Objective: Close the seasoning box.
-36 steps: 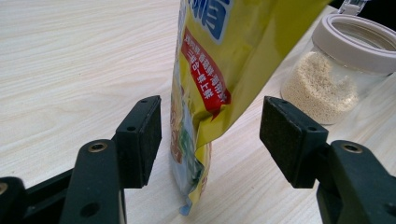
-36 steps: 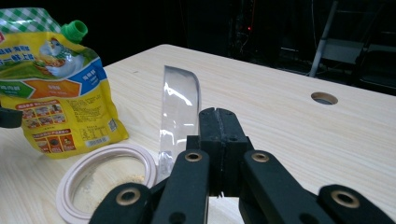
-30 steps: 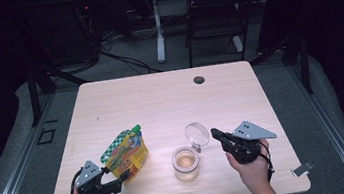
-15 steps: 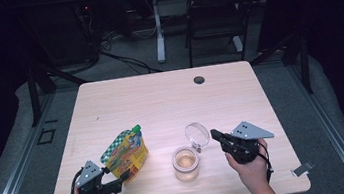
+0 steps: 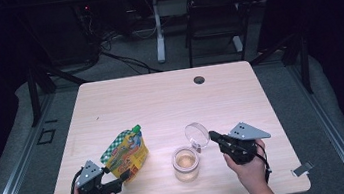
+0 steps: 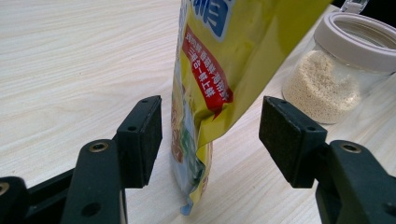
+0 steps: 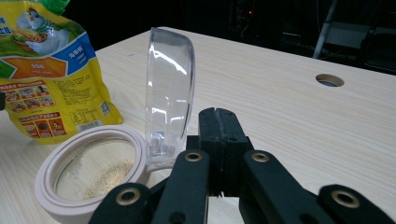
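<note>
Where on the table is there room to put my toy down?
The whole far half of the table is bare wood, from the pouch and jar up to the small round hole. The near edge is crowded: the left gripper, pouch, jar and right gripper sit close together.

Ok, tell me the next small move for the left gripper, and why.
Probably close the left gripper on the pouch: its jaws stand open on either side of the pouch's lower edge, and the jar beside it already has its lid flipped open.
</note>
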The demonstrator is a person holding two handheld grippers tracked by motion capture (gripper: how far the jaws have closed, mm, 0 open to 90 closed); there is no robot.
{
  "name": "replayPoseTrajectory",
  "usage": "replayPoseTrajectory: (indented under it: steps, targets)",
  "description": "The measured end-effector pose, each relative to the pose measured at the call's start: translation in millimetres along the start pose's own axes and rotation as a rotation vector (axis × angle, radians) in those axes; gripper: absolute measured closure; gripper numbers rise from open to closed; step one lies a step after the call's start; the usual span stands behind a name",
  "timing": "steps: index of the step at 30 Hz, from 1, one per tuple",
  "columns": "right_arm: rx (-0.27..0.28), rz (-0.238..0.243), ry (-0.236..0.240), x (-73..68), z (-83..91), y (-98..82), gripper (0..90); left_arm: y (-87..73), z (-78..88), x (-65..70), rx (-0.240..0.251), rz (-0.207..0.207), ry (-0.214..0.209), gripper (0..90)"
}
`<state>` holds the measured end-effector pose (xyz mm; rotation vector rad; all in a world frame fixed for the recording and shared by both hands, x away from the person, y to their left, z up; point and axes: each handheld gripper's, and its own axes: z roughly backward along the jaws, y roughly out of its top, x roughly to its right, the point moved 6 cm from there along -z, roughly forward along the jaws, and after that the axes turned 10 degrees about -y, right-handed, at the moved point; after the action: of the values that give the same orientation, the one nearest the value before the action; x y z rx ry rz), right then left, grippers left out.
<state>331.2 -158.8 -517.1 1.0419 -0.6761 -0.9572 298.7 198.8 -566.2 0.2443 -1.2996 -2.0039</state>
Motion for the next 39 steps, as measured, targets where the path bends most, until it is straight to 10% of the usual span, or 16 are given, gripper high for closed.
replayPoseTrajectory:
  steps: [39]
  targets:
    - [0.003,0.016,0.045,-16.8,-2.2,-0.5,90.0,-0.6,-1.0,-0.9,-0.003,0.0,0.002,39.6]
